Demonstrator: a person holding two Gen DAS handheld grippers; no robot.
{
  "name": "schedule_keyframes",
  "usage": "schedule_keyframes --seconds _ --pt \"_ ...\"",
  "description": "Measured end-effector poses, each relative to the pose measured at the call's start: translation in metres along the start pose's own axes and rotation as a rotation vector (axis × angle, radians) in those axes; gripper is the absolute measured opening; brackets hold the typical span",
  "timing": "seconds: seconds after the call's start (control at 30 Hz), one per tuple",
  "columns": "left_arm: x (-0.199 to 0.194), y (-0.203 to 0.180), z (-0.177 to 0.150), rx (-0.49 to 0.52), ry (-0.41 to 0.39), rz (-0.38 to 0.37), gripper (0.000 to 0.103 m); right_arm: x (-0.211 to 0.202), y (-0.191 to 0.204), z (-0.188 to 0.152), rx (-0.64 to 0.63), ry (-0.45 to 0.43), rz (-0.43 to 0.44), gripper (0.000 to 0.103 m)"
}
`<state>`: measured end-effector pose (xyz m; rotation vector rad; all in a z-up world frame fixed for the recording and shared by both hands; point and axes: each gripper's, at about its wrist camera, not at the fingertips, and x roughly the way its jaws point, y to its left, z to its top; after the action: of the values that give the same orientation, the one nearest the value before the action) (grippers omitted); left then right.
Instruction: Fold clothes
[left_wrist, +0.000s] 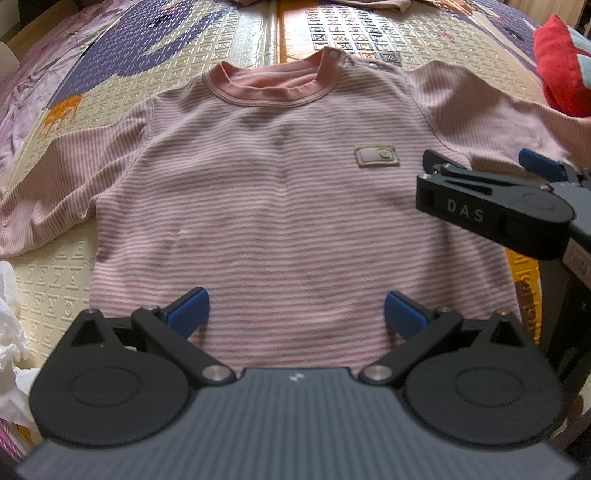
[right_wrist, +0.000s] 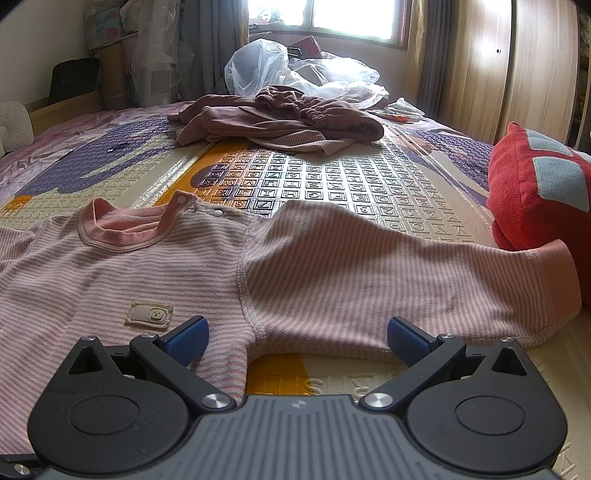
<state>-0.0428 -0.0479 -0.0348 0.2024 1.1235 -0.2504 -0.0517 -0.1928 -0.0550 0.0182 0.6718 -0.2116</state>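
Observation:
A pink-and-white striped long-sleeved shirt (left_wrist: 280, 192) lies flat and face up on a patterned play mat (left_wrist: 110, 103), collar away from me, both sleeves spread out. My left gripper (left_wrist: 297, 312) hovers open over the shirt's lower hem, nothing between its blue pads. My right gripper (left_wrist: 491, 164) shows at the right edge of the left wrist view, over the shirt's right armpit. In the right wrist view the right gripper (right_wrist: 298, 334) stands open above the armpit of the shirt (right_wrist: 332, 266), with the right sleeve stretching off to the right.
A heap of brownish-pink clothes (right_wrist: 280, 118) lies farther up the mat, with clear plastic bags (right_wrist: 295, 70) behind it. A red cushion (right_wrist: 535, 188) sits at the right by the sleeve cuff. White crumpled material (left_wrist: 9, 332) lies at the left edge.

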Motion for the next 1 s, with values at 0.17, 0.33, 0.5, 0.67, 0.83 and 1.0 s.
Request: schedule_keyframes --seconds 0.17,0.33,0.5,0.67,0.83,1.0 --pt "0.0000 0.0003 0.0002 -0.001 0.002 -0.003 0.103 0.0001 -0.0001 -0.0001 0.000 0.000 0.000 0.103" --pt "0.0006 -0.0007 0.0000 -0.001 0.002 0.001 0.103 0.0002 0.0000 -0.0002 0.000 0.000 0.000 0.103" --pt "0.0008 -0.0015 0.0000 -0.001 0.001 0.004 0.103 0.0001 -0.0002 0.0000 0.000 0.000 0.000 0.103" --pt "0.0008 -0.0018 0.0000 -0.001 0.000 0.004 0.103 0.0005 0.0000 -0.0001 -0.001 0.001 0.000 0.103" --pt "0.0008 -0.0020 0.0003 -0.002 0.001 0.005 0.103 0.0008 0.0006 -0.0004 -0.003 0.003 -0.002 0.103" --pt "0.0008 -0.0017 0.0001 -0.002 0.001 0.005 0.103 0.0008 0.0012 -0.0007 -0.003 0.002 -0.002 0.103"
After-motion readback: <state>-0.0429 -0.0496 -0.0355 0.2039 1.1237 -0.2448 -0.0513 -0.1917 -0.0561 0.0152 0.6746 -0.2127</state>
